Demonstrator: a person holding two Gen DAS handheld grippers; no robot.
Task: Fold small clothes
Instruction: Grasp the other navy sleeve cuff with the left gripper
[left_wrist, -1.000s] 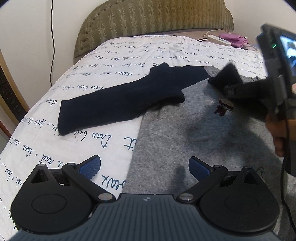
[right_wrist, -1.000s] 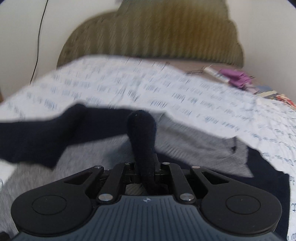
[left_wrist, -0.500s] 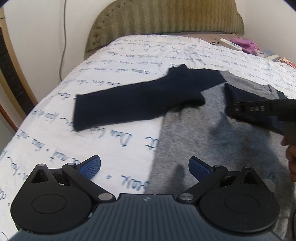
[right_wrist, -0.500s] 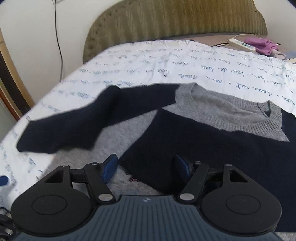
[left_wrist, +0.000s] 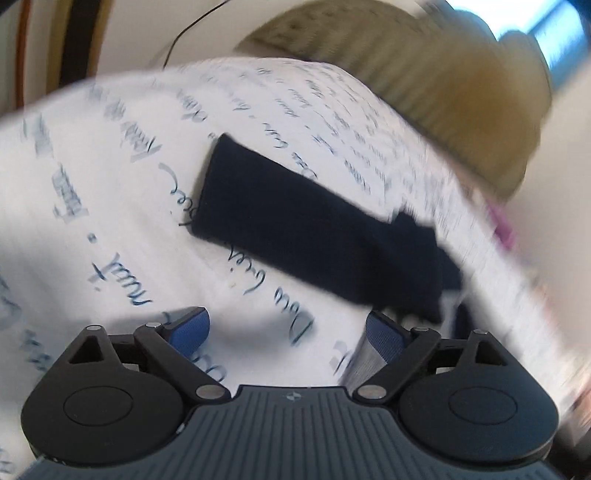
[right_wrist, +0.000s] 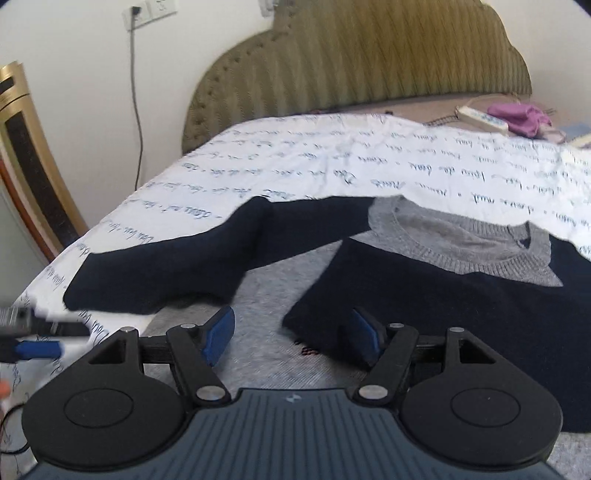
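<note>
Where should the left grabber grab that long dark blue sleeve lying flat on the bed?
Probably at the cuff end of the dark navy knitted sleeve, coming from the open sheet side. That squared end lies flat on the white bedsheet with blue writing, clear of the grey sweater body, so the open left gripper can pinch one edge there.

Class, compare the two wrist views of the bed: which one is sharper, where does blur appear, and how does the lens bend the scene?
Left wrist view: heavy motion smear across the printed sheet and headboard; the navy sleeve is soft-edged. Right wrist view: mostly sharp, the sweater and headboard clear, with blur only at the left edge. Both views: fisheye curvature and dark rounded corners.
</note>
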